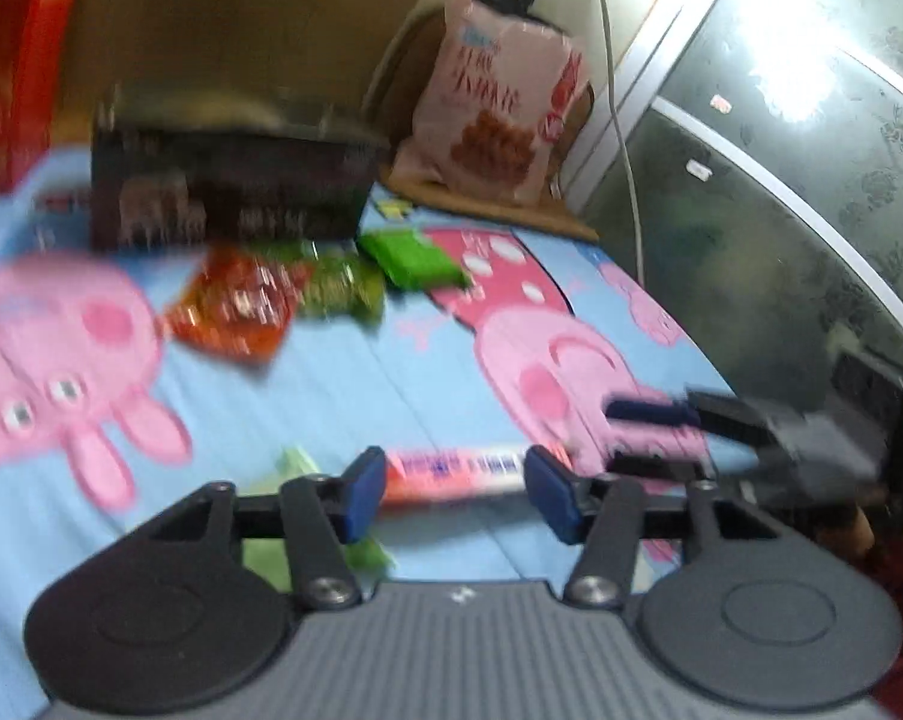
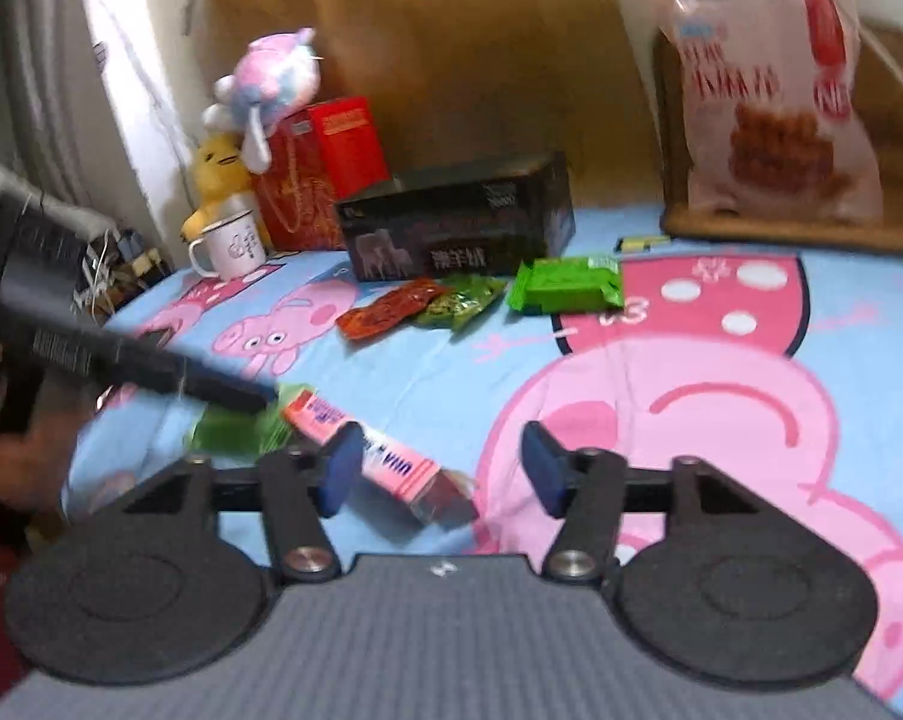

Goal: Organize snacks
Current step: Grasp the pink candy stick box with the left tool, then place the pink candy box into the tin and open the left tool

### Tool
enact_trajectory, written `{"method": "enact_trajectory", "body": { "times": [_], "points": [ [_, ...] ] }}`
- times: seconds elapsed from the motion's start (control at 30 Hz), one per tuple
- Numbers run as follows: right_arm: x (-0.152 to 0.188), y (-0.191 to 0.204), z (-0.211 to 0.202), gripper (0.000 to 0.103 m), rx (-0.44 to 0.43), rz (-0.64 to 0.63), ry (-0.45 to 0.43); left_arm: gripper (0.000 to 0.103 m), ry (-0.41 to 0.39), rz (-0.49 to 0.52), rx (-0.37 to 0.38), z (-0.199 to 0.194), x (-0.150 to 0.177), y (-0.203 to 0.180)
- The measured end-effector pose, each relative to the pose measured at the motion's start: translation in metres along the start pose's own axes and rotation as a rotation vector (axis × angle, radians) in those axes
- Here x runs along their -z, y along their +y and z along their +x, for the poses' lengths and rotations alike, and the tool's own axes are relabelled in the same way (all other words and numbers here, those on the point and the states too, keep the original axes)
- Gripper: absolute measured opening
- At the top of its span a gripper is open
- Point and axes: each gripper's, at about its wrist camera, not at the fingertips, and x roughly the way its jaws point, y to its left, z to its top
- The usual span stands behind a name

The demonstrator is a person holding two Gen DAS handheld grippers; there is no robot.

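Observation:
A pink candy box (image 1: 451, 471) lies on the blue cartoon bedsheet (image 1: 355, 384), just beyond my open left gripper (image 1: 454, 495); it also shows in the right wrist view (image 2: 385, 468). A pale green packet (image 2: 241, 429) lies beside it, under the left gripper's fingers. My right gripper (image 2: 439, 468) is open and empty, with the pink box by its left finger; it also shows in the left wrist view (image 1: 649, 438). Farther off lie a red packet (image 2: 388, 315), a dark green packet (image 2: 460, 303) and a bright green packet (image 2: 568, 285), next to a black box (image 2: 457, 219).
A large pink snack bag (image 2: 775, 102) stands on a brown mat at the back right. A red box (image 2: 343, 144), plush toys (image 2: 265, 90) and a white mug (image 2: 232, 246) stand at the back left. A fridge door (image 1: 811, 168) is to the right of the bed.

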Motion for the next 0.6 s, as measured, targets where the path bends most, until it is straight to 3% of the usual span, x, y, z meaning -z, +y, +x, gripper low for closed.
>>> {"method": "enact_trajectory", "body": {
  "times": [0.1,0.23,0.27,0.3,0.33,0.47,0.6],
  "points": [
    [0.009,0.019,0.009,0.063,0.003,-0.076,0.033,0.054,0.022,-0.003,-0.024,0.008,-0.009,0.006],
    [0.017,0.025,0.031,0.062,0.062,-0.123,0.080,0.051,0.121,-0.019,-0.045,0.032,-0.002,0.009],
    [0.017,0.023,0.034,0.057,0.067,-0.103,0.087,0.051,0.114,-0.003,-0.051,0.034,0.000,0.006],
    [0.018,0.021,0.035,0.037,0.082,-0.082,0.067,0.053,0.120,0.005,-0.042,0.035,0.001,0.002],
    [0.018,0.021,0.035,0.031,0.089,-0.068,0.067,0.052,0.120,0.006,-0.045,0.035,0.002,-0.001],
    [0.009,0.019,0.029,0.031,0.110,-0.022,0.033,0.052,0.084,0.022,-0.049,0.029,-0.010,-0.005],
    [-0.019,0.020,0.037,0.031,0.106,-0.057,-0.014,0.053,-0.001,0.012,-0.060,0.017,-0.034,0.006]
  ]
}}
